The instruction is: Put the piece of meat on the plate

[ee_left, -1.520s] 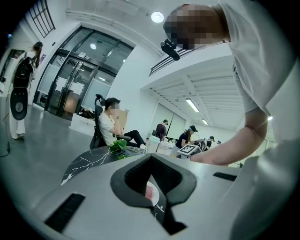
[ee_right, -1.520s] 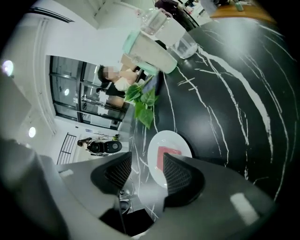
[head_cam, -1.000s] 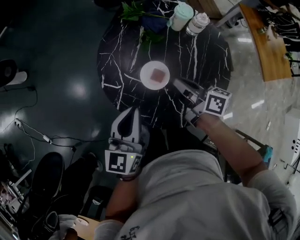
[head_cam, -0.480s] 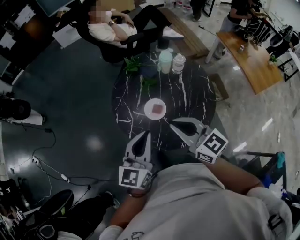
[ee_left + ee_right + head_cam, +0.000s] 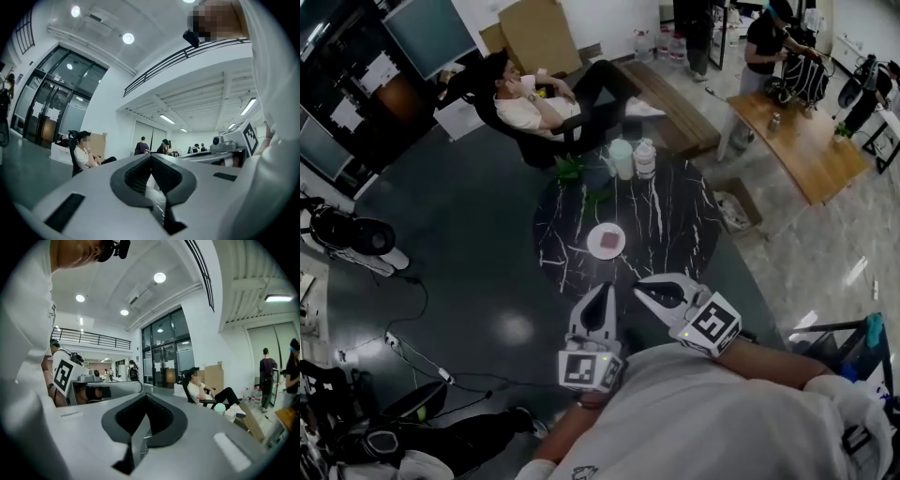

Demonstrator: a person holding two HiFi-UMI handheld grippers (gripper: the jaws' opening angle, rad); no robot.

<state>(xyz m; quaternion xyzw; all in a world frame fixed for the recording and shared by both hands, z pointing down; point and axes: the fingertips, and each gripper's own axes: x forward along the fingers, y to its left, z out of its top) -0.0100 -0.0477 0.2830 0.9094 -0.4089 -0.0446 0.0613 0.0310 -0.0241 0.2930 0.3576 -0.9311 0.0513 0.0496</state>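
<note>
In the head view a reddish piece of meat point(image 5: 608, 240) lies on a small white plate point(image 5: 596, 249) near the middle of the round black marble table point(image 5: 675, 234). My left gripper point(image 5: 604, 290) and right gripper point(image 5: 639, 285) are held high, close to my chest, well above and short of the table. Both point level and are shut with nothing between the jaws. In the left gripper view the left gripper point(image 5: 151, 157) shows closed jaw tips against the room; the right gripper view shows the right gripper point(image 5: 146, 395) the same way.
A pale green cup point(image 5: 622, 157), a clear bottle point(image 5: 645, 157) and a green plant point(image 5: 572, 170) stand at the table's far edge. A person sits in a chair point(image 5: 534, 103) beyond it. A wooden table point(image 5: 792, 141) with people is at the right. Cables point(image 5: 412, 361) lie on the dark floor at left.
Both grippers have risen and drawn back from the table toward my body. The right gripper has rolled. The table and plate now look much smaller and farther away.
</note>
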